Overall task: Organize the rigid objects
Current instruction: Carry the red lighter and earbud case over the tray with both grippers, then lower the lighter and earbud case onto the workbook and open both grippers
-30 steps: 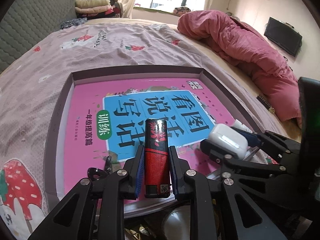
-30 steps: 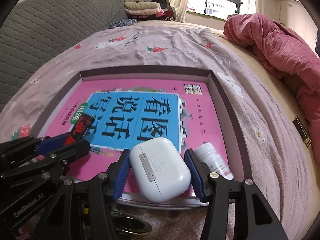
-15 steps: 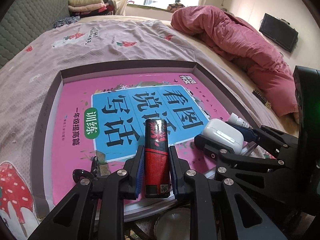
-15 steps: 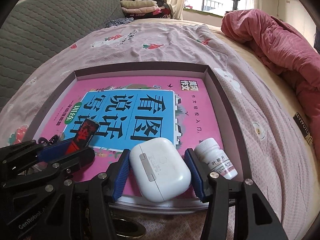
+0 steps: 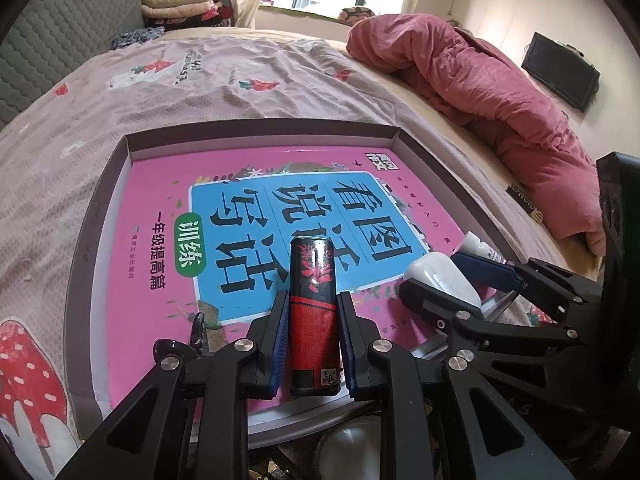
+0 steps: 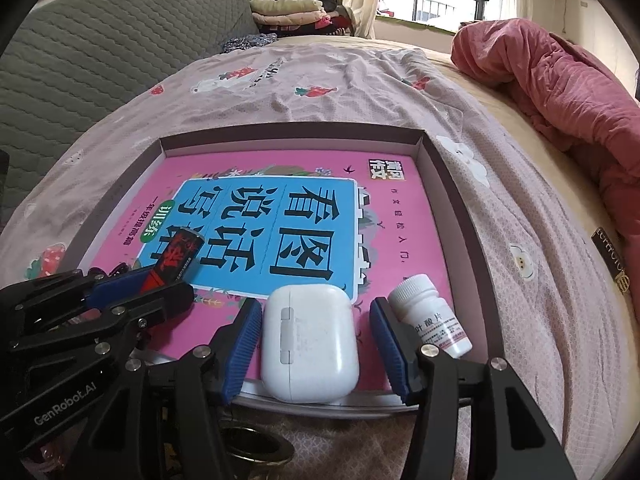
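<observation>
Two tools sit side by side over the near edge of a shallow cardboard tray [image 6: 460,208] that lies on the bed [image 6: 328,80]. We see the left tool [image 5: 312,344] clamped on a slim, glossy lighter [image 5: 313,312], red and black with a rounded far end, its blue ribbed pads pressing both long sides. The lighter lies pointing away from us, over a smooth pink and blue book cover [image 6: 312,216] that fills the tray floor.

We see the right tool [image 6: 316,344] standing wide, with a rounded white plastic earbud case [image 6: 310,344] between its blue pads. A gap shows at the right pad; at the left the case is very close, and we cannot tell if it touches. The case rests on the book at the tray's near edge. Just right of that tool, a small white pill bottle [image 6: 428,316] with a ribbed cap lies tilted on the pink cover.

Around the tray, the bed sheet is a thin, wrinkled mauve fabric with strawberry prints. A crumpled red quilt [image 5: 492,96] is heaped at the far right, and a grey quilted headboard [image 6: 100,52] stands at the far left.
</observation>
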`<state>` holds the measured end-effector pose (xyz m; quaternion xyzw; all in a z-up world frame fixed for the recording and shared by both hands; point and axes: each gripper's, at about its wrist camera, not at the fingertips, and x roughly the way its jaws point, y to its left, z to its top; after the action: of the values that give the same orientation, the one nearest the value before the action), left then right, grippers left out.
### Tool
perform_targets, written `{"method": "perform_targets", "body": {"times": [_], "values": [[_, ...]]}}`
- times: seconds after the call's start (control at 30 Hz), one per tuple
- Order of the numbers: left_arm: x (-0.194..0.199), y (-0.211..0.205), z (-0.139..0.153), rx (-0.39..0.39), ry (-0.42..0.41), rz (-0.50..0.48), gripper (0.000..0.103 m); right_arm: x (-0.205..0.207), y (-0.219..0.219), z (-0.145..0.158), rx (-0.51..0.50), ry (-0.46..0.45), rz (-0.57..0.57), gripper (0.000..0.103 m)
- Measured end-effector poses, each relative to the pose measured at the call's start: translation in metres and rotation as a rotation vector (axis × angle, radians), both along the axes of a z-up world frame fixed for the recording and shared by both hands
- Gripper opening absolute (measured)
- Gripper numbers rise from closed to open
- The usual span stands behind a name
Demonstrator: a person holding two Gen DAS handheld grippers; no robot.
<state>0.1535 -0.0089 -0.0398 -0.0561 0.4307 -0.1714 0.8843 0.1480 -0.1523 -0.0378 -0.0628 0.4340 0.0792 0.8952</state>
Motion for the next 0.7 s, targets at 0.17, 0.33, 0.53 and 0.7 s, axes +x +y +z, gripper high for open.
{"method": "perform_targets", "body": {"times": [0.17, 0.33, 0.53, 0.7], "values": [[0.0, 0.0, 0.0, -0.004, -0.002, -0.002, 0.023, -0.013, -0.005, 0.012, 0.015, -0.038, 0.004, 0.056], [-0.001, -0.004, 0.0, 0.013, -0.012, -0.008, 0.023, -0.026, -0.014, 0.024, 0.044, -0.064, -0.005, 0.056], [0.0, -0.006, 0.0, 0.019, -0.018, -0.006, 0.023, -0.033, -0.025, 0.032, 0.084, -0.066, -0.027, 0.056], [0.001, -0.005, 0.0, 0.01, -0.014, 0.001, 0.023, -0.037, -0.03, 0.035, 0.104, -0.06, -0.044, 0.056]]}}
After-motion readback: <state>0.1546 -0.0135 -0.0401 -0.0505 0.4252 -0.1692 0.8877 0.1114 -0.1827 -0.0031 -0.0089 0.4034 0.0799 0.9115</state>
